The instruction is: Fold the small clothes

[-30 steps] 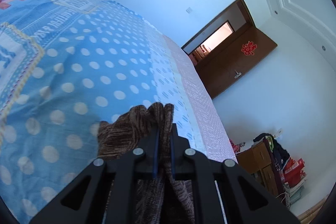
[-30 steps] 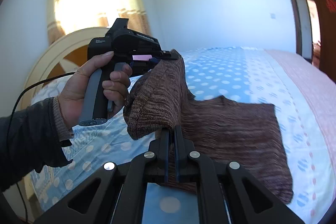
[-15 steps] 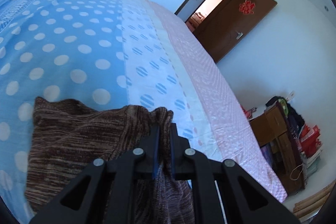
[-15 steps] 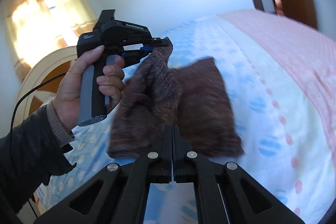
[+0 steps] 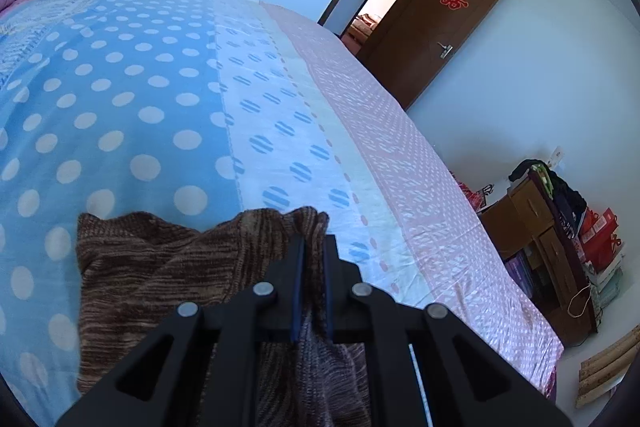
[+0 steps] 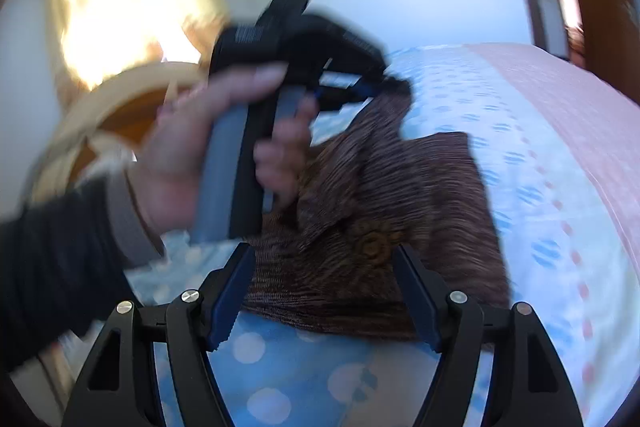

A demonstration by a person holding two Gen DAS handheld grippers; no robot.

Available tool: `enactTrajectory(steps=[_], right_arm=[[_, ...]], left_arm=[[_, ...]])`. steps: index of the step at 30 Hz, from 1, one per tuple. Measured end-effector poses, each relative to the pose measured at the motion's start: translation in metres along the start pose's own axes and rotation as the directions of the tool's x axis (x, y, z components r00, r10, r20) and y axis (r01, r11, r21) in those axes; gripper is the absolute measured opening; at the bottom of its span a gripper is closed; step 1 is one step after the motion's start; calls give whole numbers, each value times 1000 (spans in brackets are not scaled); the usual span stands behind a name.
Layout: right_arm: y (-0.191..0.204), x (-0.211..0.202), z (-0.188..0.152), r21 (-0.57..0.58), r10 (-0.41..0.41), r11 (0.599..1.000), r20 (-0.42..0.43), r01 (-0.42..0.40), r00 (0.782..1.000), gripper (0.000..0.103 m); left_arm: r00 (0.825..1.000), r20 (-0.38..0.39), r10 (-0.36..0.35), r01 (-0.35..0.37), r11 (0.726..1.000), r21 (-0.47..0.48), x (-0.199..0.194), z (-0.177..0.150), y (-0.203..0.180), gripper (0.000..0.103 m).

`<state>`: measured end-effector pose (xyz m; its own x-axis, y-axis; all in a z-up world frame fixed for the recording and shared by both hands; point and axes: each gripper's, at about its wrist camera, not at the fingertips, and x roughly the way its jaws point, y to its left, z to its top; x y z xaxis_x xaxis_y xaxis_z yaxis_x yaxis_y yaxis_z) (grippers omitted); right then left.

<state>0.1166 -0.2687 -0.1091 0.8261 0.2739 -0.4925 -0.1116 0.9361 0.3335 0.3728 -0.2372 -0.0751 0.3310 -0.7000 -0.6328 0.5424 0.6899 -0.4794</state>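
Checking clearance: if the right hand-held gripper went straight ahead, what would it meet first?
Most likely the brown knitted garment on the dotted blue bedspread; the opening right hand-held gripper points at it, though depth is blurred.

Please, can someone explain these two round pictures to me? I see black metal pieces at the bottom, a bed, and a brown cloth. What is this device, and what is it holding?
There is no robot here. A person holds a hand-held gripper in each hand, and a wide-angle camera on each looks along its two fingers.

In the left camera's picture, the left hand-held gripper is shut on an edge of the brown knitted garment, which lies on the blue dotted bedspread.

The right camera's picture is blurred. The right hand-held gripper has its jaws opening; the garment's near edge lies between them, but they do not press it. Further back, the person's left hand holds the other gripper.
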Motion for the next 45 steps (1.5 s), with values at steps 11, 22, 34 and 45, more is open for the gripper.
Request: enactTrajectory(steps=[11, 22, 34, 45], right_arm=[[-25, 9, -1, 84, -5, 996, -58, 9, 998, 5], [-78, -21, -43, 317, -25, 947, -78, 49, 997, 5], [-83, -54, -27, 308, -106, 948, 49, 86, 993, 78], [-111, 53, 33, 329, -31, 940, -193, 94, 981, 24]], left_arm=[[999, 15, -33, 33, 998, 50, 1, 13, -12, 8], [999, -31, -27, 33, 980, 194, 33, -10, -56, 14], [934, 273, 230, -304, 914, 269, -91, -86, 14, 89], [984, 119, 130, -129, 992, -17, -67, -134, 83, 94]])
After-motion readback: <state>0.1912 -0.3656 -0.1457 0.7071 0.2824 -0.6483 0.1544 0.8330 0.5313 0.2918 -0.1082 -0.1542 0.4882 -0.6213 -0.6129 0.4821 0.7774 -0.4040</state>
